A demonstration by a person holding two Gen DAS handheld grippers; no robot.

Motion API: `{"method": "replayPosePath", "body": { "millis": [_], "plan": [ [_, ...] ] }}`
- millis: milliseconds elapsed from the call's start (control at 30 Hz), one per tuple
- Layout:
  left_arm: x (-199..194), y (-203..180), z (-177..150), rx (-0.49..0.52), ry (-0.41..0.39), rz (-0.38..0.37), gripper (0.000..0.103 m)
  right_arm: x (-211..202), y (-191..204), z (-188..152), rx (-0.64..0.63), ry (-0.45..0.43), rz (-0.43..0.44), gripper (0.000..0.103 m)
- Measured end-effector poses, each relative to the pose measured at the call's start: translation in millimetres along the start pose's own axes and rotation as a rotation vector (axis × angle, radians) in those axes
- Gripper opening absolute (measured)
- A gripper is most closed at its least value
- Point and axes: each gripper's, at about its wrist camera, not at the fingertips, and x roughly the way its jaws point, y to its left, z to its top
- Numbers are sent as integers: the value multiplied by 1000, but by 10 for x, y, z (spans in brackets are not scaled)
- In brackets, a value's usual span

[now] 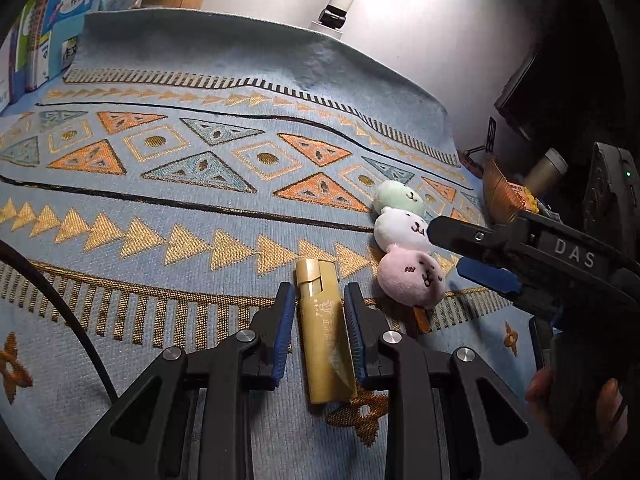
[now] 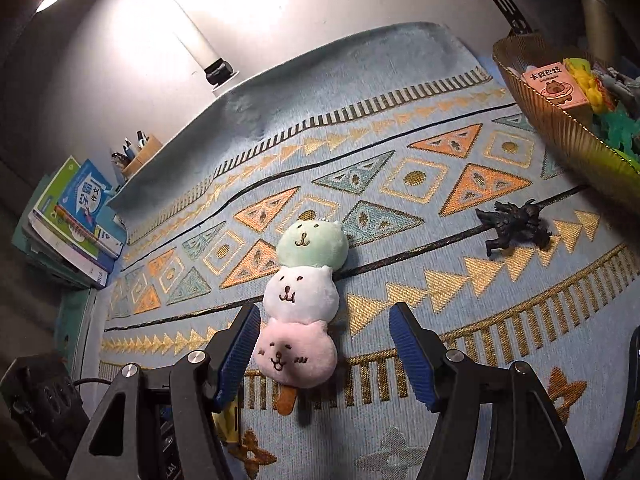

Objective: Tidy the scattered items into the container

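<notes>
Left wrist view, fingers: the left gripper (image 1: 316, 300) straddles a gold tube (image 1: 322, 332) lying flat on the surface; the pads stand just beside its sides, with slivers of cloth showing, so spread and not yet pinching.
Left wrist view, risk: the tube looks smooth and round, so I judge it could roll or squirt forward if the pads close off-centre. The right gripper (image 1: 460, 248) hovers close by over the plush, so the two tools could knock together.
Right wrist view, fingers: the right gripper (image 2: 324, 340), spread wide, brackets the pink end of a three-ball plush skewer (image 2: 300, 300); the left pad sits just beside it, the right pad well clear.
Right wrist view, risk: gripped by one end, the soft toy would likely droop and drag on the cloth.
Right wrist view, container: a gold pleated basket (image 2: 560, 124), already holding toys, sits far right; a dark figurine (image 2: 516, 228) lies near it, still out.
Surface and room: a blue patterned woven cloth (image 2: 400, 92) covers the surface, books (image 2: 80, 216) and a pen holder (image 2: 140, 156) at its far edge, a lamp glaring on the wall.
</notes>
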Motion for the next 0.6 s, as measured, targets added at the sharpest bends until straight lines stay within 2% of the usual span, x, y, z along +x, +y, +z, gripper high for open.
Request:
{"method": "replayPosePath", "body": {
  "millis": [100,167,300,333,400,433,533,600],
  "plan": [
    [-14,38,3,-21,-8,-7,23,228,89,-20,-25,55,-16,66],
    [-16,57,7,-33,-7,-19,30,243,170,-58,-88,3,-73,67],
    [-30,58,7,-32,-14,-27,30,295,229,-115,-180,-30,-105,66],
    [-19,54,12,-29,-7,-27,30,294,219,-127,-186,-38,-101,64],
    [-1,36,11,-16,1,-25,31,263,217,-142,-194,-39,-74,40],
    [3,16,5,-2,4,-19,32,235,235,-152,-198,-28,-58,40],
    [5,-76,-28,53,13,18,34,46,316,-233,-273,-72,-129,39],
    [17,-144,-42,89,20,52,34,-136,245,-294,-266,-95,-101,39]
  ]
}}
